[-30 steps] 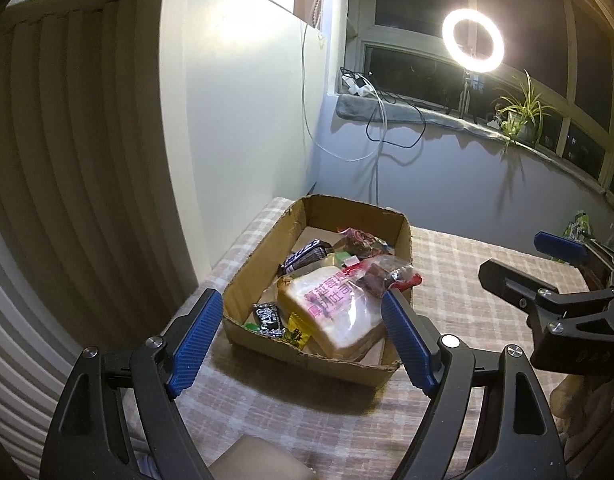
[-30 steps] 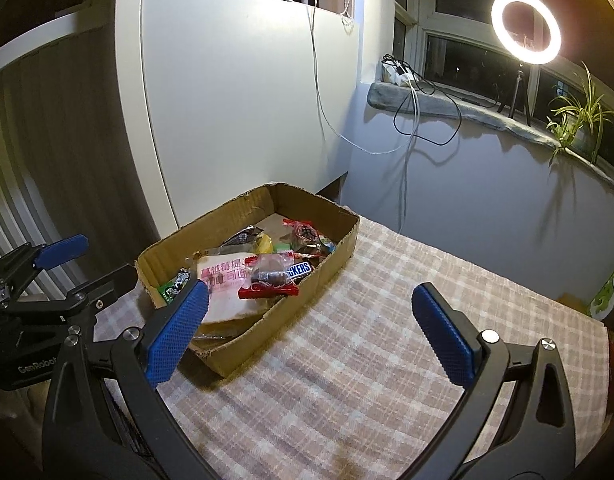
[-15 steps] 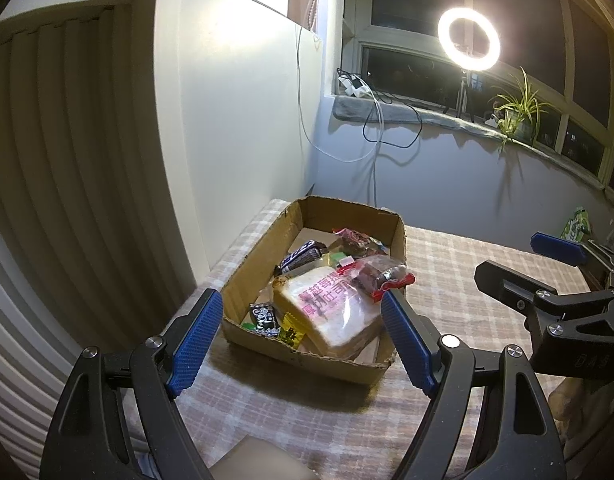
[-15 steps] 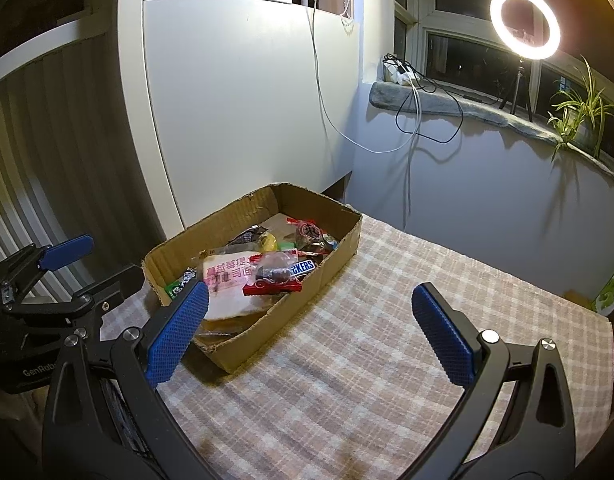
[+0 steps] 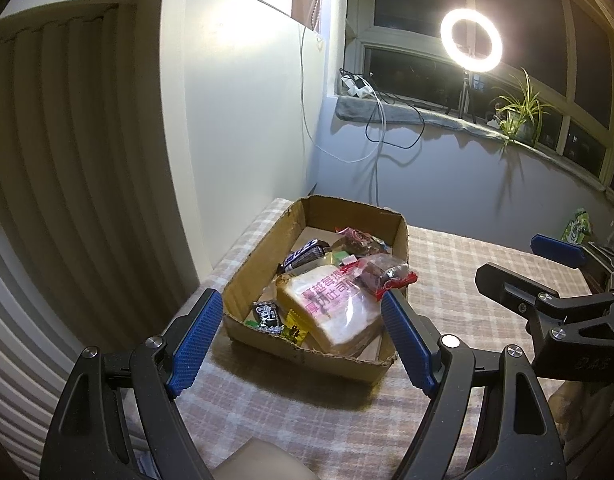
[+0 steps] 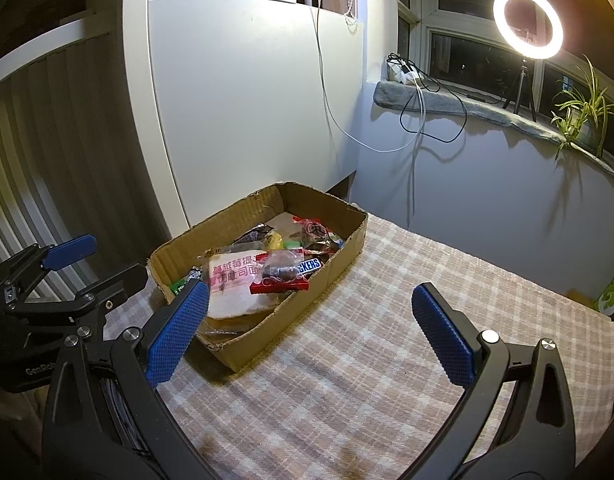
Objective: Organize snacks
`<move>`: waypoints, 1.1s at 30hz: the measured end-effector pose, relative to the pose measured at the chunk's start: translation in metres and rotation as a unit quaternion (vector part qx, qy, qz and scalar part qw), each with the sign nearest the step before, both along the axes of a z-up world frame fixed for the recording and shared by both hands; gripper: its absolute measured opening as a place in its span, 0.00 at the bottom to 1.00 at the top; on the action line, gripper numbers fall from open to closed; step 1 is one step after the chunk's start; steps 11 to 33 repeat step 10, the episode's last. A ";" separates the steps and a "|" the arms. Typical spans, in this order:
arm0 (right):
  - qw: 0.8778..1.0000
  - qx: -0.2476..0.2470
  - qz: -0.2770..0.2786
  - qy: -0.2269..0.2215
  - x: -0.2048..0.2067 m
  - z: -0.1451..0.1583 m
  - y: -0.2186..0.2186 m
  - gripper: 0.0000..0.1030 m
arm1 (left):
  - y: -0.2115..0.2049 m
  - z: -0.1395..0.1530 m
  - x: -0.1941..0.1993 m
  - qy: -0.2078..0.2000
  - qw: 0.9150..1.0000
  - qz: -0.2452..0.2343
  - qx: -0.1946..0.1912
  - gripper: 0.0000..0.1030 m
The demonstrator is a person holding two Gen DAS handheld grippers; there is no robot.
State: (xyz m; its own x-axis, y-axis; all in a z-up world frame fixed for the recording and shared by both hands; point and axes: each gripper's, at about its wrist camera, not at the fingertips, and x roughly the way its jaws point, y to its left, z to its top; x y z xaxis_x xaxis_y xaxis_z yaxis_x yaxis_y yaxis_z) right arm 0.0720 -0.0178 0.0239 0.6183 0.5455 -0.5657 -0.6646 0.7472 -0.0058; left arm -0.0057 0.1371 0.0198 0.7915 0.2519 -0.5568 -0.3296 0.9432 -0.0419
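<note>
Cardboard box of snacks sits a little further from both our grippers than a second ago.
We have drawn the left gripper and right gripper back slightly, each with jaws spread wide and holding nothing. The cardboard box sits at the far left corner of the checked surface, with the bread bag, Snickers bar and small packets inside. We judge the sorting done or nearly so.

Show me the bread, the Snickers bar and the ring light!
bread (image 5: 331, 308), left wrist view, on its pink-printed wrapper.
Snickers bar (image 6: 309, 267), right wrist view, on the blue lettering.
ring light (image 6: 527, 21), right wrist view, on its glowing rim.
</note>
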 end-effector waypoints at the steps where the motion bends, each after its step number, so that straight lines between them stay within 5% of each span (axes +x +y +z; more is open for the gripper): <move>1: 1.000 0.000 0.000 0.001 0.000 0.000 0.000 1.00 | 0.000 0.000 0.000 0.000 1.000 -0.001 0.000 0.79; 33: 1.000 0.002 -0.001 0.002 0.000 -0.001 0.000 1.00 | -0.002 0.000 0.001 0.001 1.000 -0.004 0.003 0.79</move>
